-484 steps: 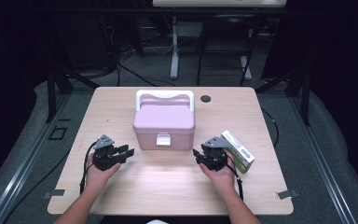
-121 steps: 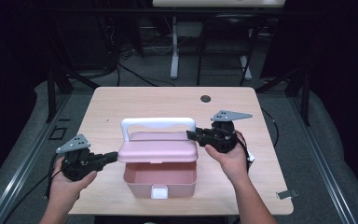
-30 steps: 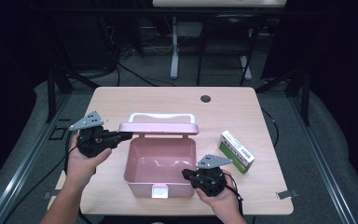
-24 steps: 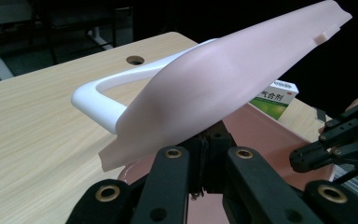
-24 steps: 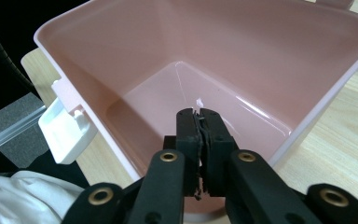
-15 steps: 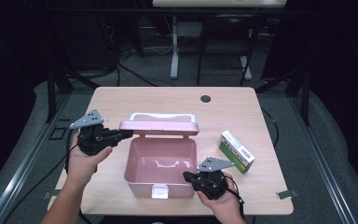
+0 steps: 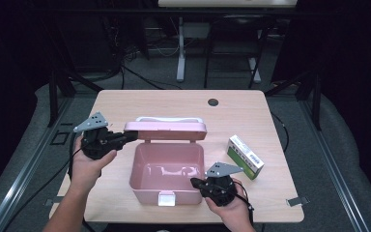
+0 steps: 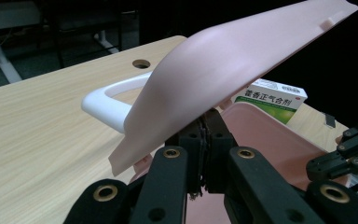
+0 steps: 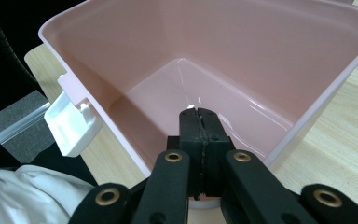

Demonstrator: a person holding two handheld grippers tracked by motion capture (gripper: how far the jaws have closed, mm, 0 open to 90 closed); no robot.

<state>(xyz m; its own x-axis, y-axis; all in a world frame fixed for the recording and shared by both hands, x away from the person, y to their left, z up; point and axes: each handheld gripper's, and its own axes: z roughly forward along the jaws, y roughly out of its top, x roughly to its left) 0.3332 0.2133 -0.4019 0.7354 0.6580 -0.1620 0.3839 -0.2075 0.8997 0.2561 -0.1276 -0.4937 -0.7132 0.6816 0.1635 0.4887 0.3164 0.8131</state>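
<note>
A pink box point(image 7: 140, 181) stands open near the table's front, its inside bare point(image 9: 214, 60). Its lid point(image 7: 166, 129) tilts up at the back, white handle point(image 7: 169, 119) behind it. My left gripper point(image 7: 131, 136) is shut, with its tips tucked under the lid's left edge point(image 8: 223, 70); I cannot tell whether they pinch it. My right gripper point(image 7: 194, 182) is shut too, with nothing between its jaws. It reaches over the box's front right corner point(image 9: 198, 112). A green and white medicine carton point(image 7: 245, 157) lies right of the box.
A white latch point(image 7: 165, 198) hangs from the box's front wall. The wooden table point(image 7: 251, 121) has a round cable hole point(image 7: 213, 102) at the back. Dark floor, stands and cables surround it. Bare wood lies left of and behind the box.
The box once stood closed at mid-table; now it sits nearer with its lid up. The right gripper has gone from the lid's right end to the front corner. Both hands kept still lately.
</note>
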